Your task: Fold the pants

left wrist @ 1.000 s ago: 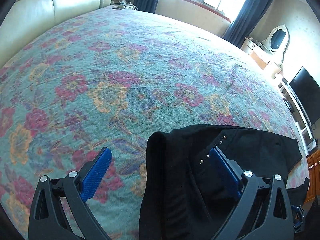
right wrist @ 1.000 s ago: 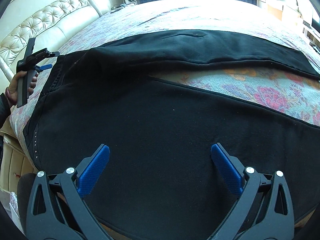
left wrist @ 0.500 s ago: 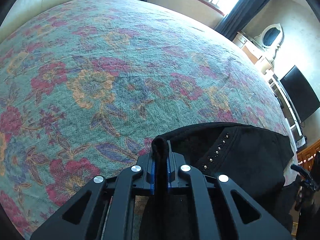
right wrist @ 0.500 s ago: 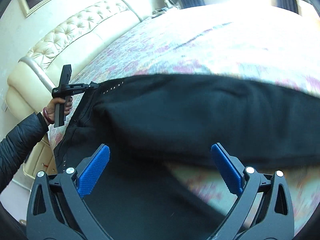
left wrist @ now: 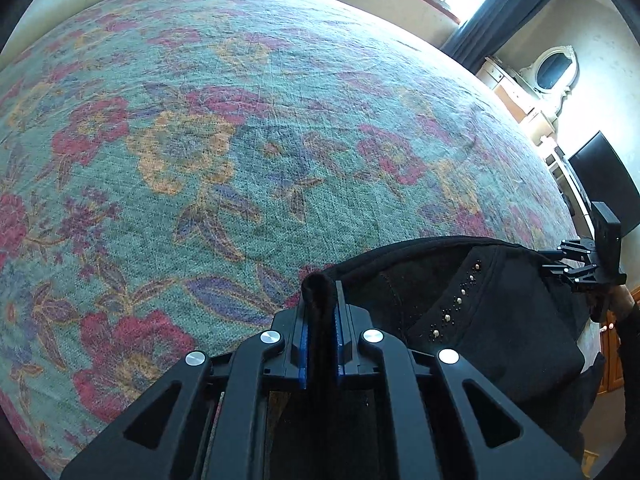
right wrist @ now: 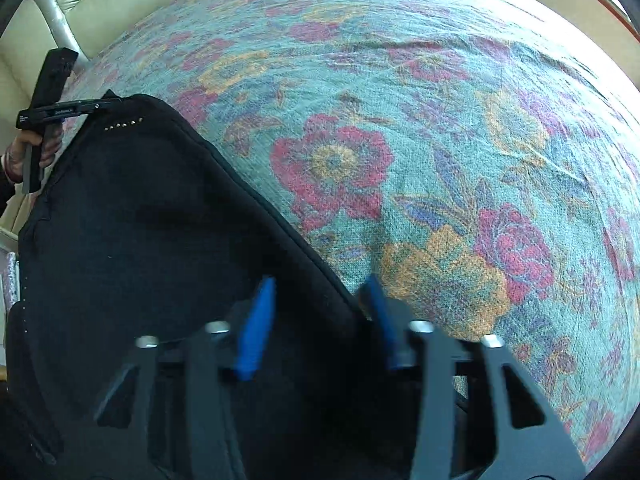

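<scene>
1. Left wrist view: the left tongs (left wrist: pixel 320 292) are clamped on a raised fold of the black fabric pants (left wrist: pixel 480 320), with a narrow ridge of cloth pinched between the blue pads (left wrist: pixel 303 354).
2. The pants lie at the near right corner of the bed, on the teal quilted bedspread with red and orange flowers (left wrist: pixel 240 140). A curved row of small metal studs (left wrist: pixel 460 300) runs across the garment.
3. At the right edge of this view the right tongs (left wrist: pixel 560 264) reach the far side of the pants; how far apart their jaws stand cannot be told from here.
4. Behind the bed stand a dark flat television screen (left wrist: pixel 604 184), a white oval-framed mirror (left wrist: pixel 554 72) and dark blue curtains (left wrist: pixel 500 8).
5. Right wrist view: the right tongs (right wrist: pixel 320 284) are blurred and their jaws are closing. The blue pads (right wrist: pixel 256 328) stand partly apart, with the stitched edge of the pants (right wrist: pixel 140 220) between them; no press on the cloth is visible.
6. The pants fill the lower left of this view, and the bedspread (right wrist: pixel 440 120) lies bare to the right.
7. At the far left a hand (right wrist: pixel 20 152) holds the left tongs (right wrist: pixel 108 102), whose tip meets the corner of the pants beside the studs (right wrist: pixel 122 124).
8. A cream tufted leather headboard (right wrist: pixel 100 0) rises behind.
</scene>
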Available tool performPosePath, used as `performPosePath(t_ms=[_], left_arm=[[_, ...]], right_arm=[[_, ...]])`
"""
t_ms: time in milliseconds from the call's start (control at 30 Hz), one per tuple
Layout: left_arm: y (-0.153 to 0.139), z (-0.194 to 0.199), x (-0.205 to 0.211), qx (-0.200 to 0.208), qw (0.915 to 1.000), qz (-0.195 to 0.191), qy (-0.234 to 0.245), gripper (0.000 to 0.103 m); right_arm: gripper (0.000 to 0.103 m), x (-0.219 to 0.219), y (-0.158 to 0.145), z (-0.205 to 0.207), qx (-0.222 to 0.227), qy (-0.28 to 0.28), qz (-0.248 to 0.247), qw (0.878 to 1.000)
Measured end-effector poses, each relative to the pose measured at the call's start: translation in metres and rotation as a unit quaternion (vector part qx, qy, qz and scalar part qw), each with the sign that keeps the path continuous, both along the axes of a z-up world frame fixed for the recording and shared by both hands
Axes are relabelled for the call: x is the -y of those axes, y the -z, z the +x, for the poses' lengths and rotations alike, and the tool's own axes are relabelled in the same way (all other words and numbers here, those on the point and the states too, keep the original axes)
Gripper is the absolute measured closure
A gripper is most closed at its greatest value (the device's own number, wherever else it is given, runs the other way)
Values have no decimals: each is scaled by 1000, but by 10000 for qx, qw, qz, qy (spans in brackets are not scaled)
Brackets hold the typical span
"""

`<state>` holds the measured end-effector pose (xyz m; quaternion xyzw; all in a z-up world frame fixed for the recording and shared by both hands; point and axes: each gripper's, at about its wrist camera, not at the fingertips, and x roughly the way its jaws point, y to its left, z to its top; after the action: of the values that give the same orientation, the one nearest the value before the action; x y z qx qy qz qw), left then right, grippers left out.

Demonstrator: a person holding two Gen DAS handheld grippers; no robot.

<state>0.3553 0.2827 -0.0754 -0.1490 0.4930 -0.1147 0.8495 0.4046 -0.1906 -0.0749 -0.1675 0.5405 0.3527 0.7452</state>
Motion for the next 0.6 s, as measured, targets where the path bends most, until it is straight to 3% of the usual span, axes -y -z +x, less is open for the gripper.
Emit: performPosePath(t_ms=[100,200,333,400,500,600], left_arm=[[-10,-6,-1,189,9998,-5,-35,94],[-31,-23,-11,534,9972,-454,-241,95],[-66,-64,-19,925,9914,-897,-231,95],[-79,-91,-17,1033,9895,-1002,-132,95],[-89,-141,-12,1088,9878,-1116,-12,95],[-77,-194,-9,934,9899,-1064,78,91]], right_arm=[[96,-5,-16,-21,458,-75,-162,9988],[96,-6,-48,-58,1275,-2,-178,9917],[95,2,-95,-142,2417,-23,-119,9703],[95,4,-109,-193,2721,-101,-72,9622],[95,7,-108,-267,2932,-234,-144,9557],[95,2,-82,-333,2923,-563,-414,9538]])
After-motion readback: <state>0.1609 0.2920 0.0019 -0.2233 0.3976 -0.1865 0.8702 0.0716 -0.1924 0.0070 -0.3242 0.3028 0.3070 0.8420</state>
